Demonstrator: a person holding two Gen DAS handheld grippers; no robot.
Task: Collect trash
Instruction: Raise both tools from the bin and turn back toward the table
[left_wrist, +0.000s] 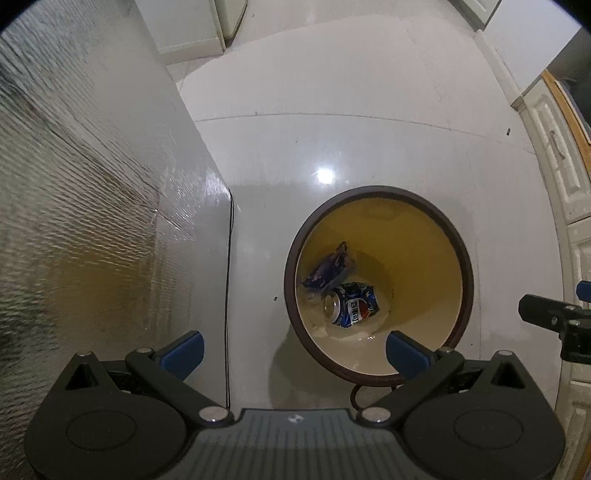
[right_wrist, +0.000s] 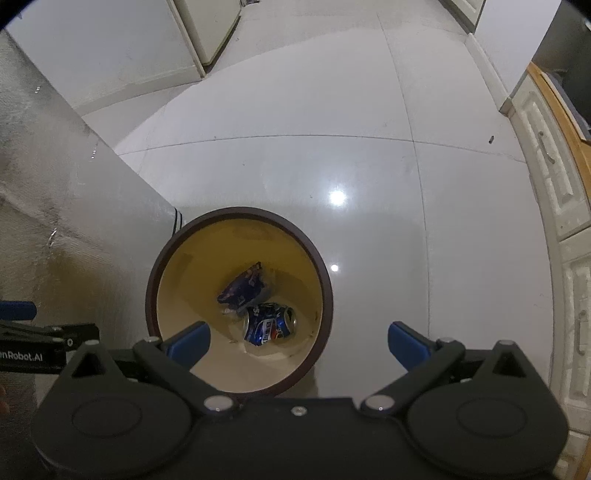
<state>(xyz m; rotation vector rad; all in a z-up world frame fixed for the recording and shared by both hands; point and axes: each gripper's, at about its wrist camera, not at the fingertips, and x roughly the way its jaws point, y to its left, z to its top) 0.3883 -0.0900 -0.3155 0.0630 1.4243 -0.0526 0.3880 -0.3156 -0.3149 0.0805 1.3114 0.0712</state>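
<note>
Left claw (left_wrist: 294, 352): pointed straight down, jaws spread wide, nothing between the blue pads (left_wrist: 183, 354). Black linkage arms splayed out to both sides of the body. Part of the right claw (left_wrist: 554, 314) visible at the right edge of the left wrist view, level with the left one and just beside it.

Right claw (right_wrist: 299, 345): pointed steeply down, jaws at full spread, nothing held; blue pads (right_wrist: 406, 343) clean and well apart. Left claw (right_wrist: 40, 332) seen at the left edge of the right wrist view, side on. Fingertip of a hand (right_wrist: 3, 400) at the far left edge, otherwise hidden.
</note>
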